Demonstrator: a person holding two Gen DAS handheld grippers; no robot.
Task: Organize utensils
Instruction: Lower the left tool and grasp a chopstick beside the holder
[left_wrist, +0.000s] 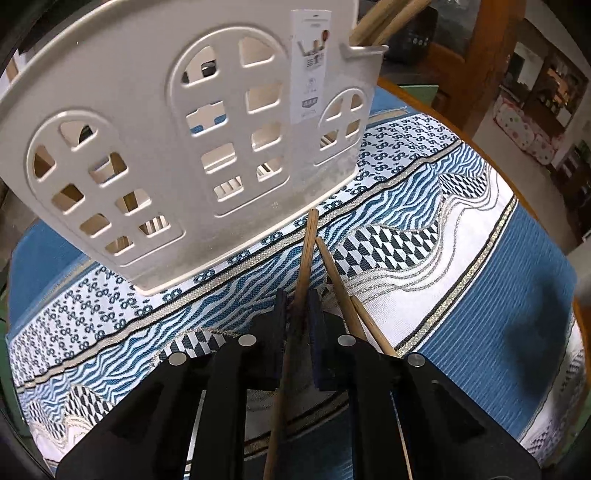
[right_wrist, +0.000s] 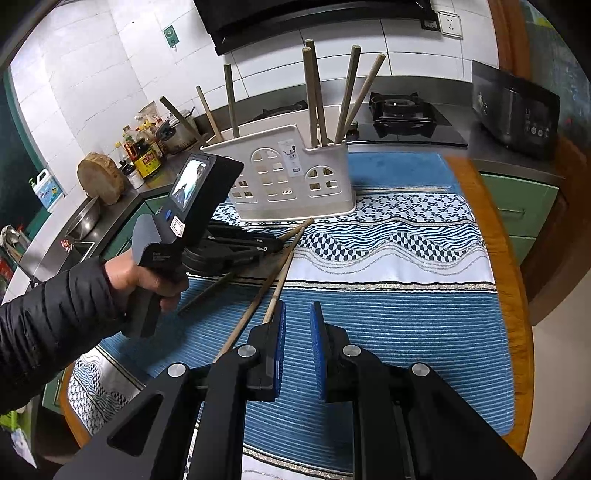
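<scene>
A white plastic utensil holder (left_wrist: 177, 155) with window-shaped holes stands on the patterned blue placemat (left_wrist: 498, 325); it also shows in the right wrist view (right_wrist: 291, 181), holding several upright wooden chopsticks (right_wrist: 314, 92). My left gripper (left_wrist: 299, 306) is shut on a dark wooden chopstick (left_wrist: 308, 243) just in front of the holder. Two more chopsticks (left_wrist: 340, 280) lie on the mat beside it, and show in the right wrist view (right_wrist: 273, 273). My right gripper (right_wrist: 297, 317) is open and empty above the mat, near the lying chopsticks' ends. The left gripper (right_wrist: 273, 245) lies low at the holder's base.
The round wooden table's edge (right_wrist: 491, 229) runs along the right. Behind the holder are a counter with a gas stove (right_wrist: 402, 110), a black appliance (right_wrist: 517, 110), bottles (right_wrist: 144, 155), a wooden chopping block (right_wrist: 101, 177) and a sink (right_wrist: 74, 236) at left.
</scene>
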